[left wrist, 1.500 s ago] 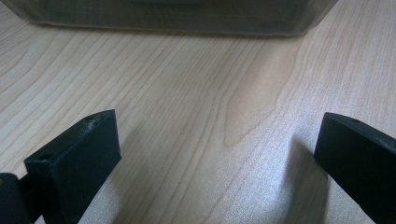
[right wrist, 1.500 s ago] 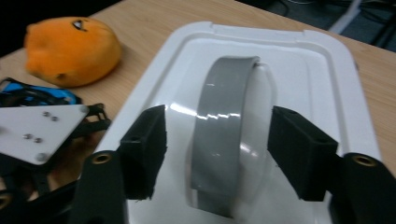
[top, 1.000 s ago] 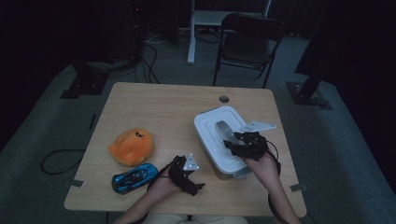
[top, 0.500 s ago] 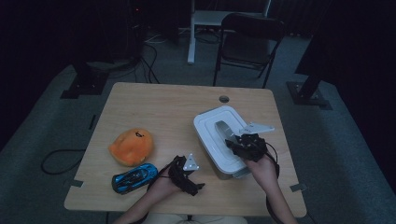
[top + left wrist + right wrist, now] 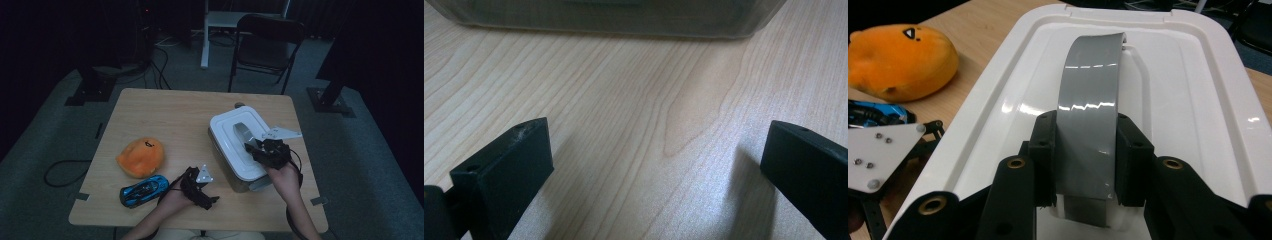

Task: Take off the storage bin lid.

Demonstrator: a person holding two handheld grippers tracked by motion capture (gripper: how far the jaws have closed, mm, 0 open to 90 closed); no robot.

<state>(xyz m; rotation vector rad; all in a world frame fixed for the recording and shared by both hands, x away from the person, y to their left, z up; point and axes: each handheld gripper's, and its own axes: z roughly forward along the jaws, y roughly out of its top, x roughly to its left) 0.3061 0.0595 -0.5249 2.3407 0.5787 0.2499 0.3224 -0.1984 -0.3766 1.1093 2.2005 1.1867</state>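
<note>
A white lidded storage box [image 5: 227, 137] stands on the right half of the wooden table [image 5: 170, 117]. Its lid [image 5: 1188, 95] carries a grey arched handle [image 5: 1090, 90]. My right gripper [image 5: 1085, 165] is shut on the near end of that grey handle [image 5: 242, 134], a black jaw pressed against each side of it. My left gripper [image 5: 202, 192] rests low over the table just left of the box's front, jaws wide open with bare wood between them. The box's clear wall [image 5: 609, 17] runs across the top of the left gripper view.
An orange plush toy [image 5: 141, 156] lies left of centre, with a blue toy car [image 5: 144, 189] in front of it near the table's front edge. A black folding chair [image 5: 267, 42] stands behind the table. In the right gripper view the plush [image 5: 900, 60] lies far left.
The right hand and gripper have shifted slightly on the handle. The left gripper, the box and the toys have stayed put.
</note>
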